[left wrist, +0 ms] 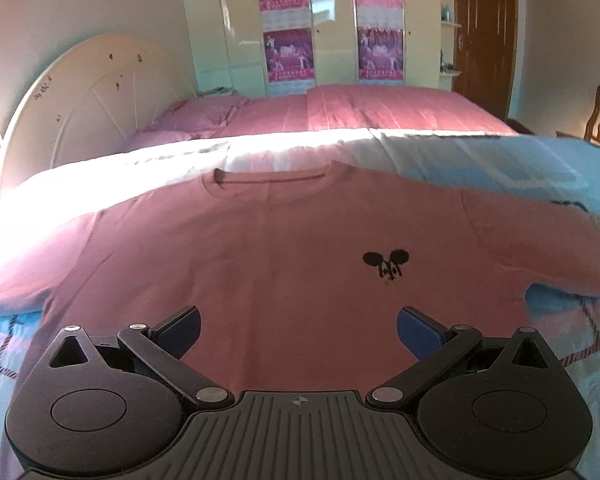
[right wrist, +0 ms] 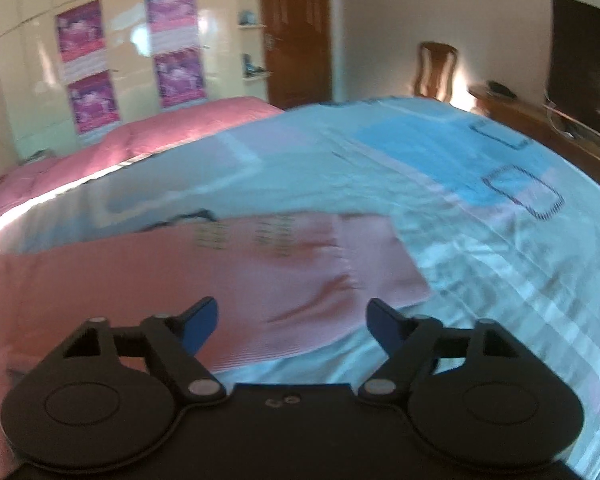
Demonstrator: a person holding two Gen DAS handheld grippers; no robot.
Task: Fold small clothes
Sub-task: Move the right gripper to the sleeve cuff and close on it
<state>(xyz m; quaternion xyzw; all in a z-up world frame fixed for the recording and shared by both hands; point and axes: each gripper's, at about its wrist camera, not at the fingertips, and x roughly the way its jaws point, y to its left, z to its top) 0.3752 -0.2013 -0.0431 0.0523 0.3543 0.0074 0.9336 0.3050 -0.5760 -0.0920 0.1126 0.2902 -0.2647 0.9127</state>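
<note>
A bedroom with a cream wardrobe [left wrist: 236,28] carrying purple posters [left wrist: 288,54] stands behind a bed [left wrist: 480,168], which is covered by a light blue patterned sheet and, further back, a pink quilt [left wrist: 380,110].

A pink sweater [left wrist: 260,248] lies flat on the sheet, front up, with its collar at the far side from the fingers and a small black mouse-head emblem [left wrist: 386,266] on the chest.

The left gripper [left wrist: 298,332] hangs over the lower part of the sweater. Its blue-padded fingers [left wrist: 418,334] stand wide apart, with only the cloth seen between them and nothing held. If the tips touch the cloth I cannot tell.

The right gripper [right wrist: 292,326] is over the sleeve [right wrist: 340,264] of the sweater, near the sleeve's end, which lies ahead and to the right of the fingers. Its fingers [right wrist: 202,328] are also apart and hold nothing; the picture is blurred.

Only the left wrist view shows the collar, the emblem and the curved cream headboard [left wrist: 84,108]. Only the right wrist view shows the sleeve end, a dark screen [right wrist: 584,64] on a wooden cabinet [right wrist: 540,124] and the far sheet. Both show a brown door [right wrist: 296,32] and a wooden chair [right wrist: 436,68].
</note>
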